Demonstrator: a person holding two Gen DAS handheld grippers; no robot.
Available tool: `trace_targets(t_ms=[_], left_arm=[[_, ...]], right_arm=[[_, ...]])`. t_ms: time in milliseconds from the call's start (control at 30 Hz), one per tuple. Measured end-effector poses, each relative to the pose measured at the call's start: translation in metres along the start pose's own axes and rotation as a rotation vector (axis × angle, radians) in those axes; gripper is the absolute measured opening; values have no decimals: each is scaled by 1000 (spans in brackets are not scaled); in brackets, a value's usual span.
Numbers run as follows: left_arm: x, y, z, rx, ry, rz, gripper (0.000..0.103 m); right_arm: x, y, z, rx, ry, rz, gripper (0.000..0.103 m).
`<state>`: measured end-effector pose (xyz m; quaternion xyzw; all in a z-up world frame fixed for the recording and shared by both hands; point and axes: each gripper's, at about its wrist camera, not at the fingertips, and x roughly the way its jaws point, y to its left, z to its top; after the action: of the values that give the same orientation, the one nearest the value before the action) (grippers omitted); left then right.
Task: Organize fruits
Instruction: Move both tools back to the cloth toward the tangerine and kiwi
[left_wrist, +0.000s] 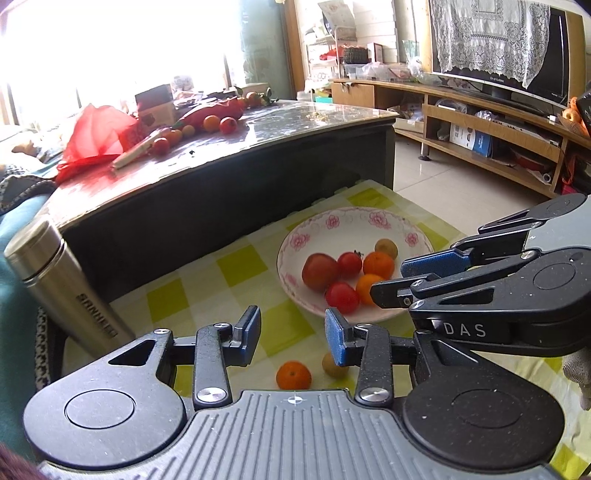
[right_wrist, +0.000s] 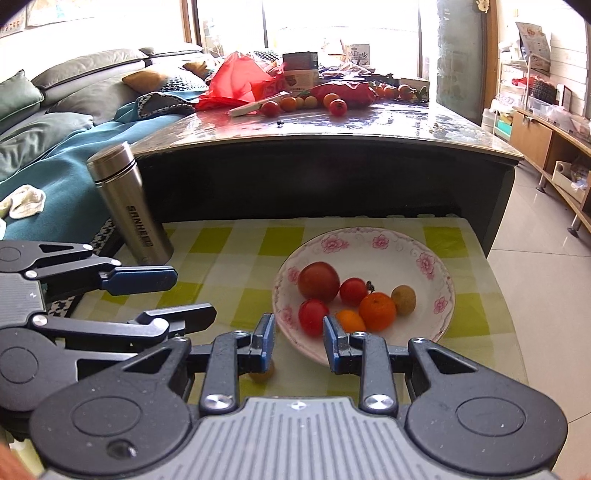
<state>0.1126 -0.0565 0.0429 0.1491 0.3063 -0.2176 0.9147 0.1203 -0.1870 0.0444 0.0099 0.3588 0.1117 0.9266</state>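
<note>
Two fruits left outside the plate, both tongs empty

On the checked worktop the flowered plate (right_wrist: 439, 288) near the far edge holds 6 fruits; a small orange (left_wrist: 293, 374) and a brownish fruit (left_wrist: 334, 364) lie loose near the front edge. The left tongs (left_wrist: 293, 334) hang parted above those 2, gripping nothing; the right tongs (right_wrist: 298, 341) sit at the plate's near rim, jaws apart, also empty. A steel flask (right_wrist: 131, 206) leans at the left edge. Best, I think, to centre the jaws over the orange, drop straight, close gently so it doesn't roll.
</note>
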Motion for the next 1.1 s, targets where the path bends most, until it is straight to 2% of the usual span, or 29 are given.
trace_targets(t_ms=[233, 400, 500, 633, 967, 1100], left_arm=[[-4, 0, -20, 16, 35, -11, 47], [6, 3, -41, 14, 88, -35, 50], [8, 7, -48, 27, 97, -43, 54], [13, 14, -56, 30, 118, -50, 54], [29, 21, -62, 16, 147, -58, 54], [40, 20, -62, 14, 154, -56, 54]], right_arm=[[2, 14, -18, -28, 34, 30, 34], [19, 23, -33, -85, 90, 42, 34], [29, 26, -38, -110, 101, 58, 34], [46, 26, -40, -112, 116, 72, 34], [81, 27, -39, -123, 135, 91, 34], [82, 26, -39, -124, 132, 86, 30]])
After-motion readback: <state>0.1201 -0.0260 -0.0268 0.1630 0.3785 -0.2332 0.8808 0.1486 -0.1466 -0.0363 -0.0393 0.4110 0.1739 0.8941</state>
